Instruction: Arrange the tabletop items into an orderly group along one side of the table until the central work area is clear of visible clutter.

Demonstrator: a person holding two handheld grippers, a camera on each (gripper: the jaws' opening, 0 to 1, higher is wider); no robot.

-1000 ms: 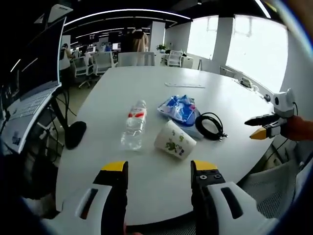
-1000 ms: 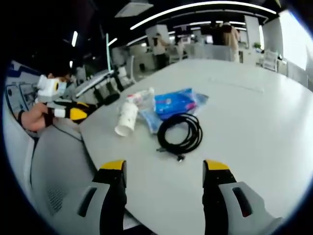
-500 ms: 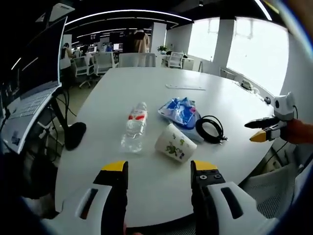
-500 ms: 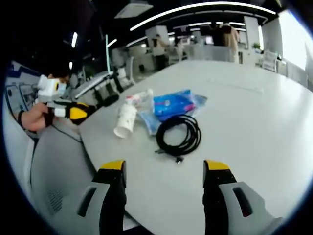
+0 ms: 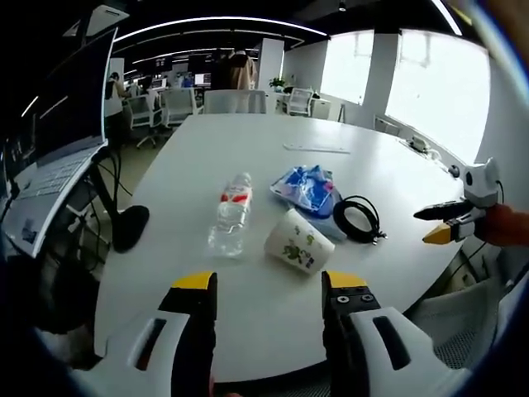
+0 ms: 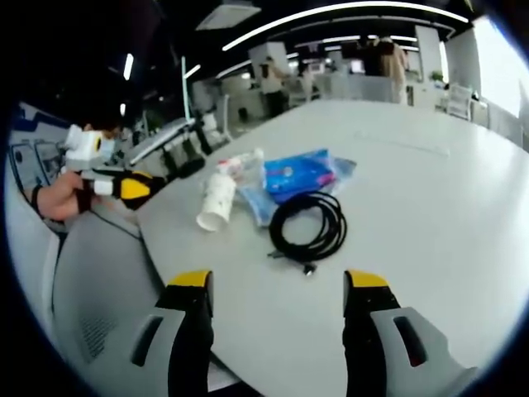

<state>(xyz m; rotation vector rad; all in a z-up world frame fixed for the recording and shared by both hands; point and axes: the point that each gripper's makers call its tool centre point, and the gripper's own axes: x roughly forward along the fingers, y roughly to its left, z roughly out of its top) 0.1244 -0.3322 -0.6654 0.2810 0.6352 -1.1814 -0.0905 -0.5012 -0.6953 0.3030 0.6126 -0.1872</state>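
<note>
- Tabletop items sit bunched together on a big white table (image 5: pixel 273 165), and neither gripper has touched any of them.
- From where the left gripper (image 5: pixel 269 285) hangs, its yellow-tipped jaws stand wide apart over the near edge of the table, with nothing between them.
- Just ahead of it lies a paper cup (image 5: pixel 297 241) on its side, printed with a small green pattern, its mouth turned toward the gripper.
- Left of the cup lies a clear water bottle (image 5: pixel 230 216) with a red label, also on its side and close to the cup.
- Behind the cup is a crumpled blue plastic bag (image 5: pixel 307 186), and a coiled black cable (image 5: pixel 356 217) lies just beside the bag on its right.
- Farther back a flat pale strip (image 5: pixel 316 148) rests alone on the table, well apart from the cluster.
- The right gripper (image 6: pixel 277 285) is likewise spread wide and holds nothing, poised over the table edge on its own side.
- In the right gripper view the cable coil is nearest, then the blue bag, with the cup and bottle beyond.
- An open laptop (image 5: pixel 58 157) stands on a stand off the table's left side.
- Office chairs (image 5: pixel 235 101) and a person stand at the far end.
</note>
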